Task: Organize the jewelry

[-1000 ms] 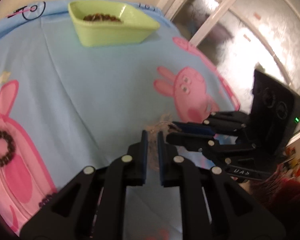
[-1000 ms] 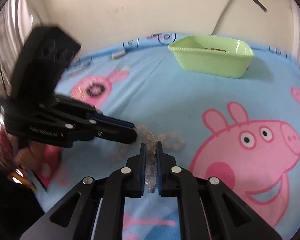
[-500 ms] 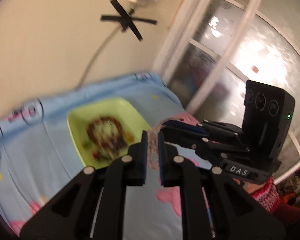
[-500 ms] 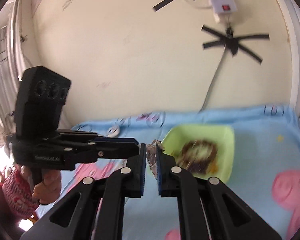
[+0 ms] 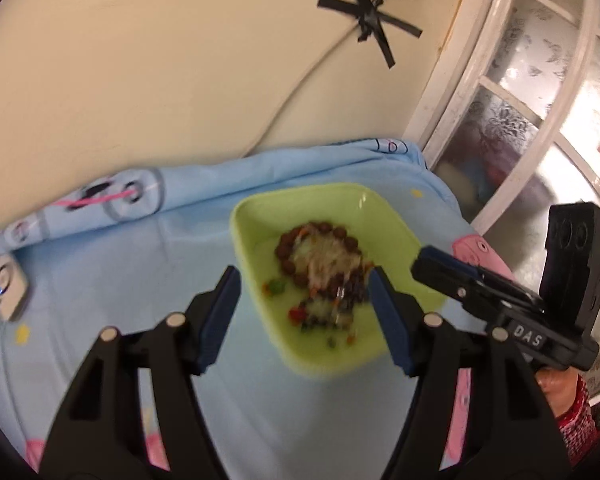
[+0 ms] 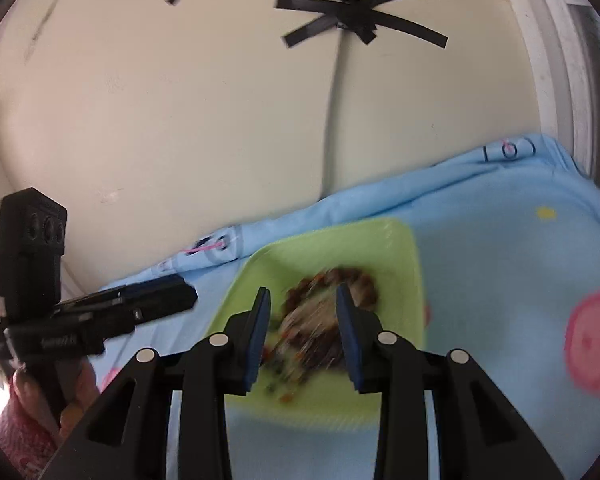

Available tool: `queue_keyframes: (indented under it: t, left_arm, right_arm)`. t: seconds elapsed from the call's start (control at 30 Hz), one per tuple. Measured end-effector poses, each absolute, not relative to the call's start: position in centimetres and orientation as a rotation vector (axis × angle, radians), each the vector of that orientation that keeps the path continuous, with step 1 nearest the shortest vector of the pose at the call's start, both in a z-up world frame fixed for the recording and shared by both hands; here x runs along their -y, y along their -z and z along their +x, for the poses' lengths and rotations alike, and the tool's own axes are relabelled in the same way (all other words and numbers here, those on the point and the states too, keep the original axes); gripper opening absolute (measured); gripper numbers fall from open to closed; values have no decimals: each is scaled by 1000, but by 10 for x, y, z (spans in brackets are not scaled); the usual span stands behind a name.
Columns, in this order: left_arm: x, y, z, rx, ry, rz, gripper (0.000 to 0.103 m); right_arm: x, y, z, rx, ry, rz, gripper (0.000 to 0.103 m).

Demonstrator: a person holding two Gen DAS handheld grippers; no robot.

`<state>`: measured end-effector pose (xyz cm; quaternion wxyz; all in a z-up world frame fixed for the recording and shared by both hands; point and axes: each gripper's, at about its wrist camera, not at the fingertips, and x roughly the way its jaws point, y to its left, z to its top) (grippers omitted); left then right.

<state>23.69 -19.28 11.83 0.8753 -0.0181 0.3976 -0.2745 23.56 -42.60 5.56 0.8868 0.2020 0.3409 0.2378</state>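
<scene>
A light green tray (image 5: 260,216) on the blue cloth holds a pile of jewelry with a brown bead bracelet (image 5: 286,248) around it. A pale bead necklace (image 5: 324,258) lies blurred on top of that pile. My left gripper (image 5: 302,280) hovers over the tray, its jaws opening wide, nothing between the pads. My right gripper (image 6: 303,296) is above the same tray (image 6: 340,232), its jaws opening too, with the pale necklace (image 6: 308,320) blurred below them and free of the pads. Each gripper shows in the other's view: right gripper (image 5: 420,260), left gripper (image 6: 192,294).
The blue cartoon-print cloth (image 5: 140,280) covers the surface up to a cream wall with a taped cable (image 5: 372,24). A small white device (image 5: 6,284) lies at the left. A window frame (image 5: 520,120) borders the right. A person's hand (image 6: 76,392) grips the left handle.
Both grippers lifted the pale necklace off the cloth and carried it over the green tray. Both have now opened, and the necklace has dropped onto the pile.
</scene>
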Motion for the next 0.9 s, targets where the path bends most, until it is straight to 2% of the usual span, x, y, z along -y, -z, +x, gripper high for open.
queue_keyframes:
  t: [0.2,0.43,0.67,0.9]
  left_arm:
    - [102,-121,148,-762,550,-114,64]
    - [15,-74,55,-798,373,-168,64]
    - [0,-51,2,-812,307,-106,64]
    - [-10,-38,-10,-841,284,-83,64]
  right_arm:
    - [382,-46,156,-748,-655,466,9]
    - [320,-31,95,-855,-692,408,10]
    - [287,-28,56,-892,-710,304,10]
    - [280,-23,39,-885,-663,281,10]
